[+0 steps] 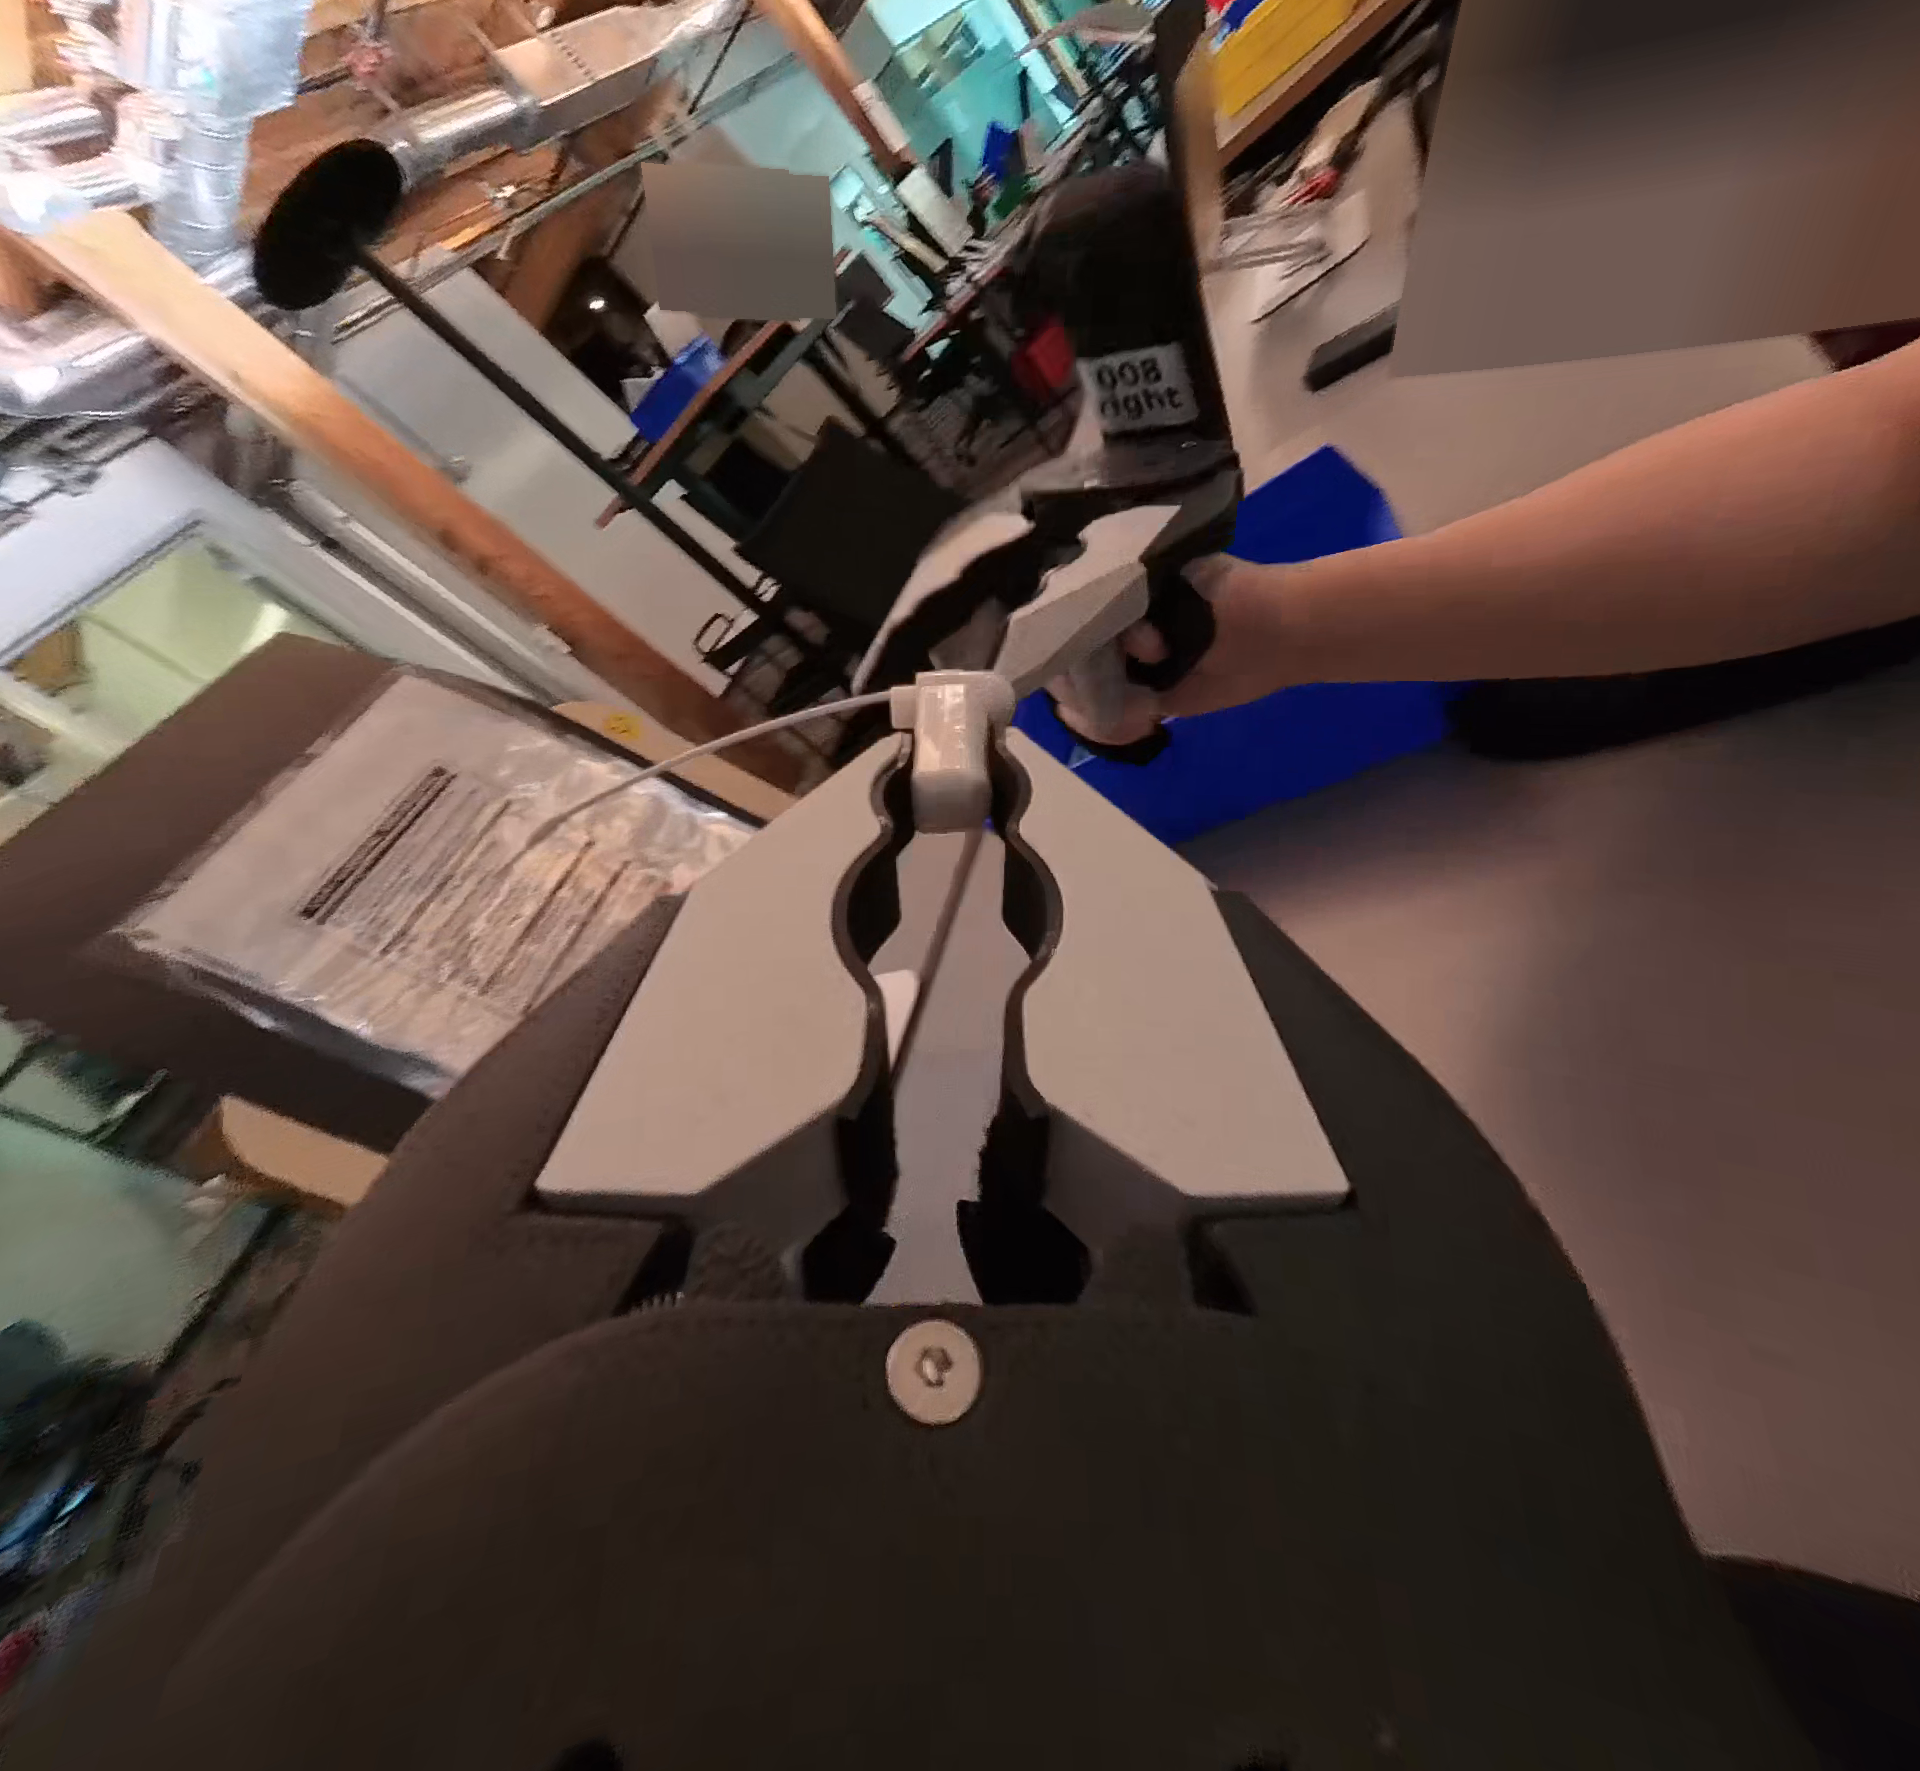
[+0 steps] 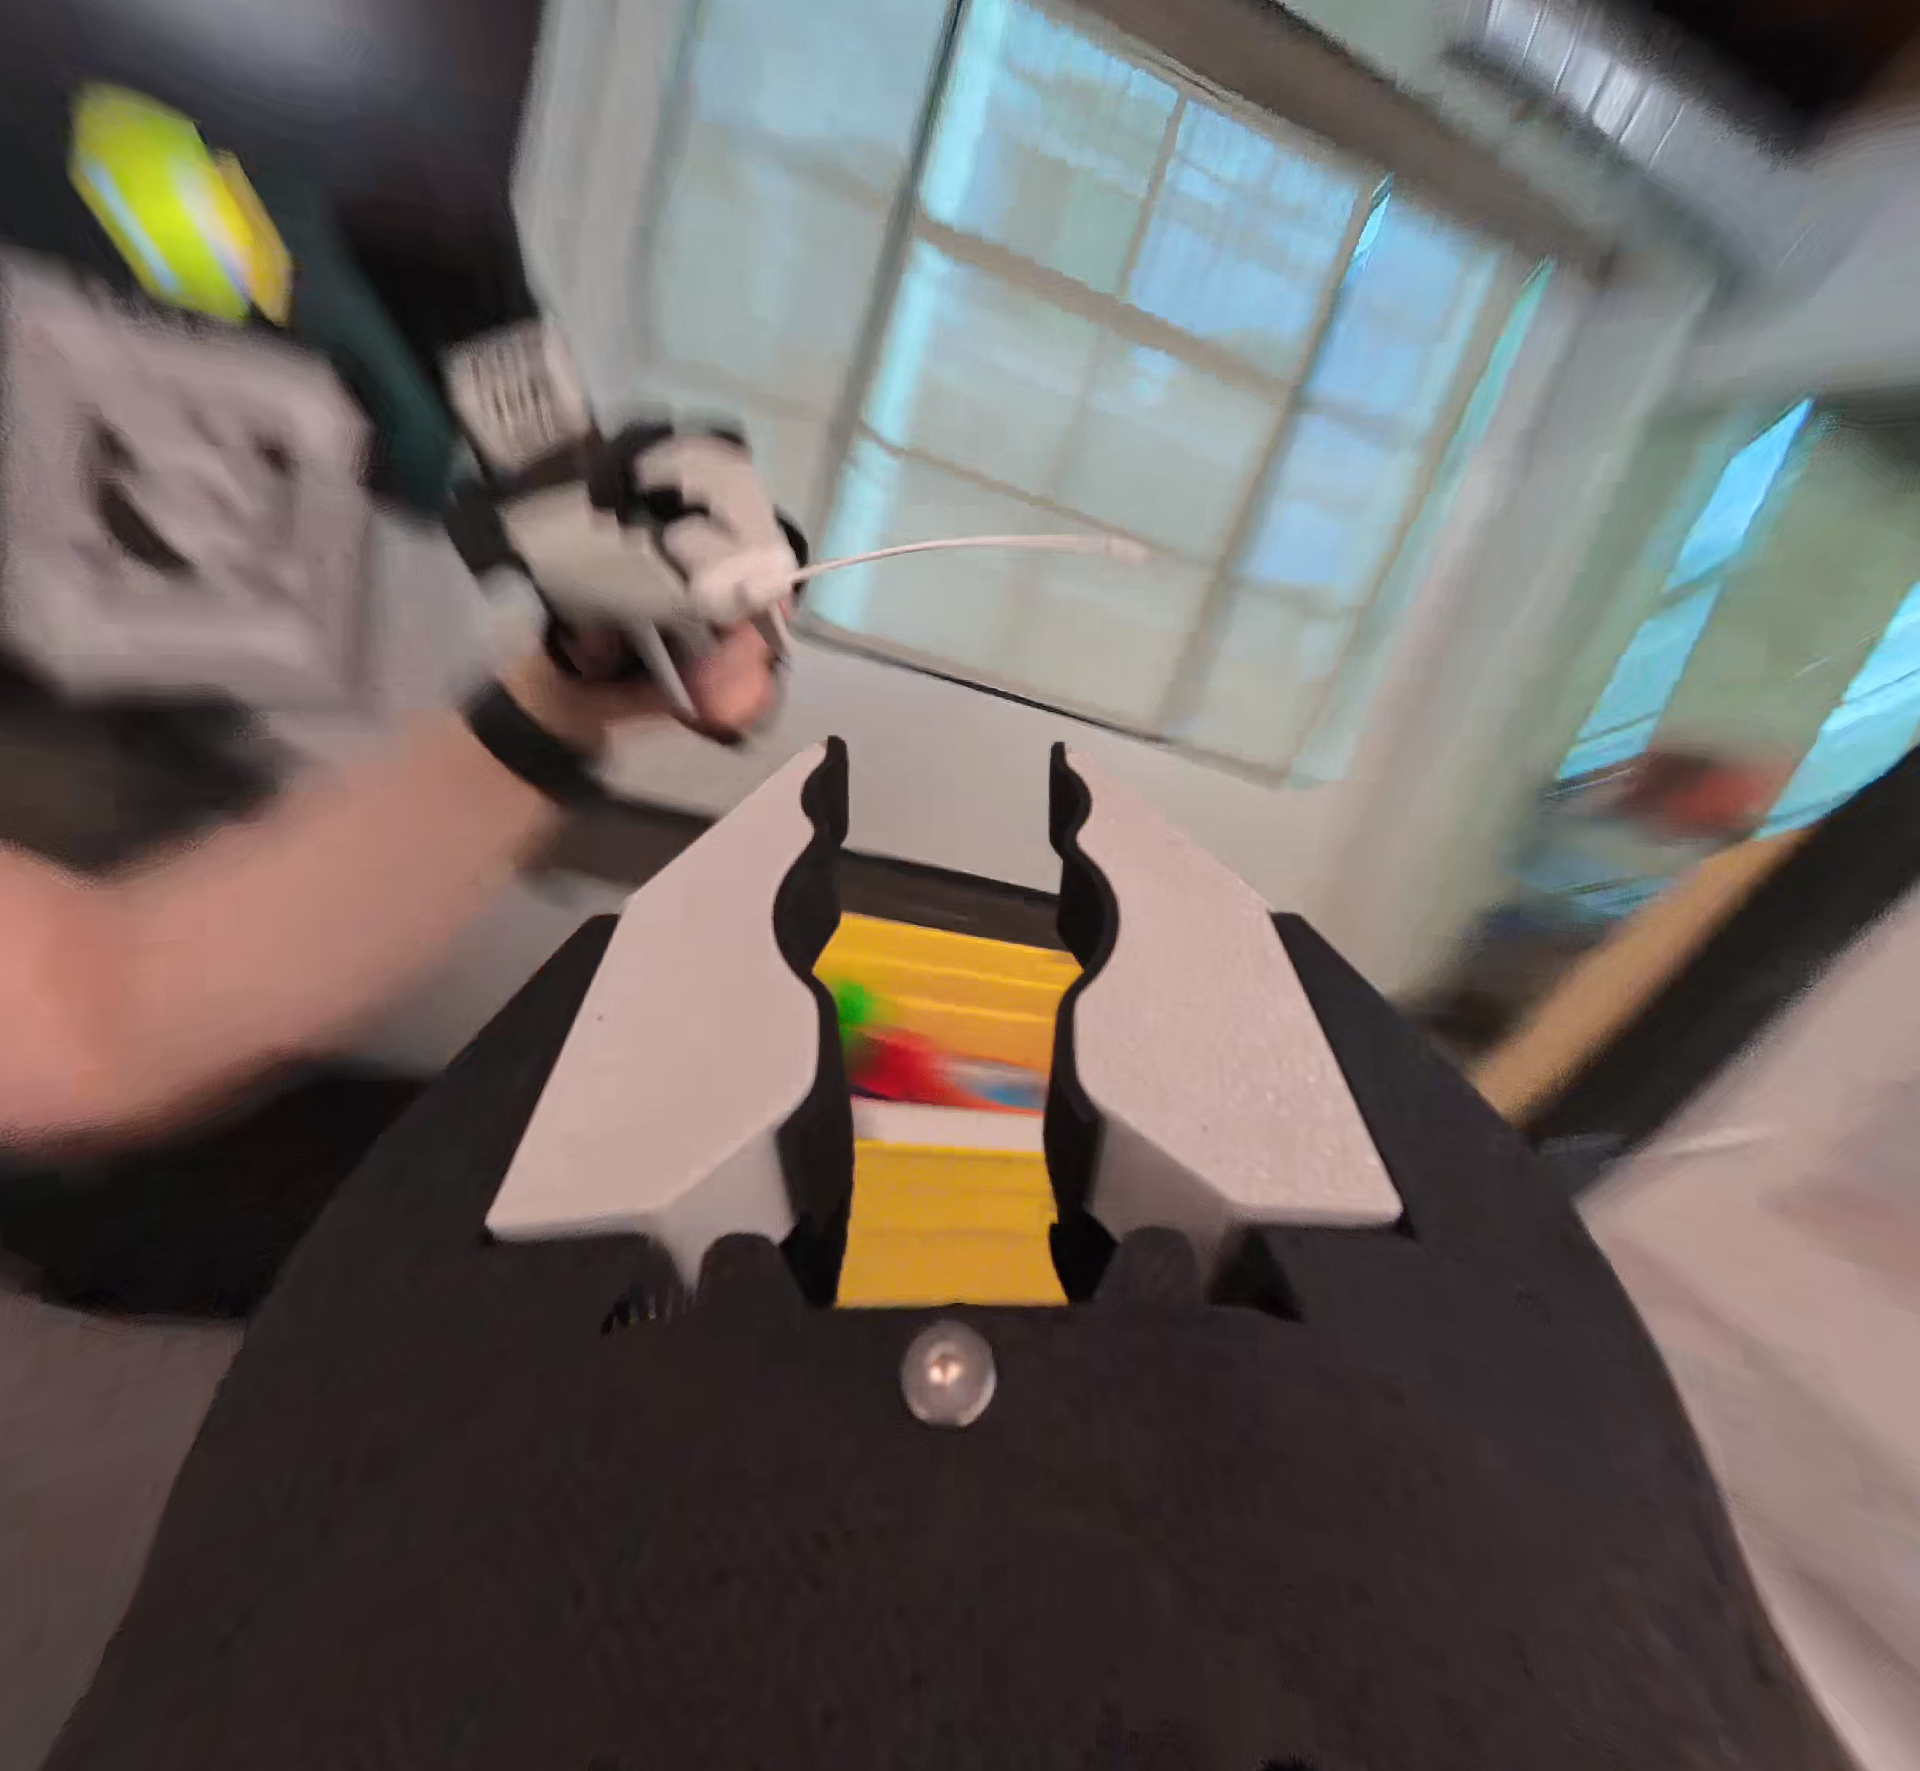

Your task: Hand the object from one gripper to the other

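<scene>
My left gripper (image 1: 948, 776) is shut on a small white adapter block (image 1: 951, 742) with thin white cables; one cable (image 1: 727, 747) curves off to the left, another runs back between the fingers. It holds the adapter in the air above the grey table (image 1: 1558, 942). The right gripper (image 1: 997, 599) shows beyond the adapter in the left wrist view, held by a hand and close to the block. In the right wrist view my right gripper (image 2: 945, 765) is open and empty. The left gripper with the adapter (image 2: 750, 578) and its cable (image 2: 956, 545) is up and to the left of it, blurred.
A blue bin (image 1: 1278, 672) stands on the table behind the right gripper. A forearm (image 1: 1558, 578) reaches in from the right. A yellow bin (image 2: 951, 1191) with coloured things shows between my right fingers. Large windows (image 2: 1091, 350) fill the background.
</scene>
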`<state>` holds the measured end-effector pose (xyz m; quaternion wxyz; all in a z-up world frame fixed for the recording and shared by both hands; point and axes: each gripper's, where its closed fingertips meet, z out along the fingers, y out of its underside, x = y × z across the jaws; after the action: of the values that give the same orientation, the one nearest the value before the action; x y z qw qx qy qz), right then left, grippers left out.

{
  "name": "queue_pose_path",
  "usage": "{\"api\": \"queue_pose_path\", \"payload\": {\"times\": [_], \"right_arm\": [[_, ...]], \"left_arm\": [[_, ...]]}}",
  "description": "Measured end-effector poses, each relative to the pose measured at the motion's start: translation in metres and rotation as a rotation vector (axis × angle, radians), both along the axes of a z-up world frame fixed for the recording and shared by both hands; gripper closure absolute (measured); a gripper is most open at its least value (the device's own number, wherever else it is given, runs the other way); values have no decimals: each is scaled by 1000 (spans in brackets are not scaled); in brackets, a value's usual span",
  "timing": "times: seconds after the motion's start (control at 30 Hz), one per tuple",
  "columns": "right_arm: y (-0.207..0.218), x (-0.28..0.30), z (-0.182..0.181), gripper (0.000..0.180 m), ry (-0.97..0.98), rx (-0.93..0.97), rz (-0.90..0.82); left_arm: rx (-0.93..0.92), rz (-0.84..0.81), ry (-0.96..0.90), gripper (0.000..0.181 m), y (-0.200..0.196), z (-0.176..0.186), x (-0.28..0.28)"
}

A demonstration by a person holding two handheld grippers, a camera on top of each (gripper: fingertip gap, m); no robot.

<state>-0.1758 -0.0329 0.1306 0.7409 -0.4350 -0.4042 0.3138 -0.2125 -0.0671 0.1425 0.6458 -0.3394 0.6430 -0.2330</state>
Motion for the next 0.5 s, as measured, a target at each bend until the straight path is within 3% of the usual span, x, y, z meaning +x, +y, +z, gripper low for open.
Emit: {"api": "queue_pose_path", "payload": {"times": [0.13, 0.23, 0.5], "right_arm": [[-17, -16, 2, 142, -325, 444, -367], [-21, -26, 5, 142, -464, 678, -575], [-28, -42, 6, 152, -470, 767, -602]], "left_arm": [[-99, -119, 57, 169, -17, -8, -4], [-167, -200, 110, 169, -30, -15, -5], [-189, -275, 191, 169, -46, -27, -4]]}}
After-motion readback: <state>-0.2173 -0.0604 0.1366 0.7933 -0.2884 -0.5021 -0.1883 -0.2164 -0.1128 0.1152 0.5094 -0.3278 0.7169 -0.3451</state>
